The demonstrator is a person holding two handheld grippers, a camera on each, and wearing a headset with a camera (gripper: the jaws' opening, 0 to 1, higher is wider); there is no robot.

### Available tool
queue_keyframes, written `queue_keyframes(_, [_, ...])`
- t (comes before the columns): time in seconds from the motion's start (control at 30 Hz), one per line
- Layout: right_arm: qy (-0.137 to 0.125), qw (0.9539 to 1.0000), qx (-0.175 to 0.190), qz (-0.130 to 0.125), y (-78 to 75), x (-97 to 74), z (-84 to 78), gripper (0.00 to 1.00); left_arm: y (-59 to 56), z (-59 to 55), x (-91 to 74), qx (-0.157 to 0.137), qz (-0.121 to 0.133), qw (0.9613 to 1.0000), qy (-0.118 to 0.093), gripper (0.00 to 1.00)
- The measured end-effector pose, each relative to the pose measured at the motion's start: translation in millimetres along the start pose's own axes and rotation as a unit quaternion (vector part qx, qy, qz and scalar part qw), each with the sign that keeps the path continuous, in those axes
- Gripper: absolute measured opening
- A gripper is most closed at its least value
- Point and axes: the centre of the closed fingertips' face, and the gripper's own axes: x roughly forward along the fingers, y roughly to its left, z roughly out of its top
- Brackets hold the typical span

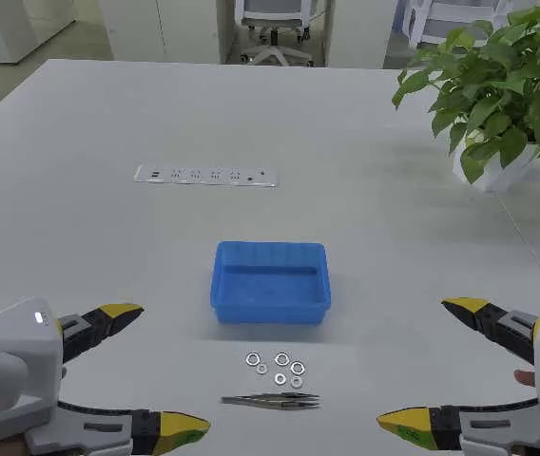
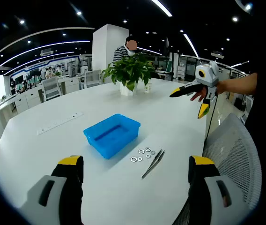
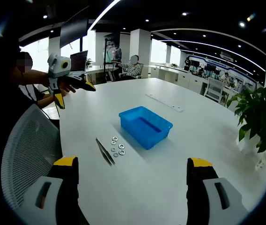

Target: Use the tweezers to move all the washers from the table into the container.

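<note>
looking down, head view: washers (image 1: 275, 366) lie on table (image 1: 108, 123) btwn blue container (image 1: 271, 282) and tweezers (image 1: 270, 400). left gripper (image 1: 170, 369) and right gripper (image 1: 414, 364) flank them, both jaws wide apart, empty. left gripper view: washers just beside tweezers. right gripper view: same, container nearby.

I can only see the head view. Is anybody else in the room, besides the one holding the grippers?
Observer: Yes. The left gripper view has a person in a striped top behind the plant.
Operator: Is anyone sitting down?
Observer: In the right gripper view, a seated person at a far desk, it seems.
Operator: What's on my side of the table?
Observer: A white mesh chair, at the table edge near the tweezers.
</note>
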Motion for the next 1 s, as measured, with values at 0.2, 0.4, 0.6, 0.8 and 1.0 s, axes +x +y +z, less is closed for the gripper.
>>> queue_keyframes(0.2, [0.0,1.0,-0.001,-0.001,-0.1,-0.1,0.2,0.97,-0.2,-0.2,-0.8,-0.002,0.001,1.0,-0.001,0.99])
queue_keyframes(0.4, [0.0,1.0,-0.001,-0.001,0.1,-0.1,0.4,0.97,-1.2,-0.7,-1.4,-0.002,0.001,1.0,-0.001,0.99])
queue_keyframes(0.6, [-0.002,1.0,-0.002,-0.001,0.0,-0.7,1.3,0.97,-1.8,0.1,-2.1,0.0,0.002,1.0,-0.001,0.99])
queue_keyframes(0.8, [-0.003,1.0,-0.003,-0.002,-0.4,-1.5,2.1,0.97,-2.6,1.5,-2.8,0.001,0.002,1.0,-0.001,0.99])
queue_keyframes(1.0, [-0.004,1.0,-0.005,-0.004,-1.8,-2.0,3.5,0.97,-2.2,2.8,-3.1,0.002,0.003,1.0,-0.002,0.99])
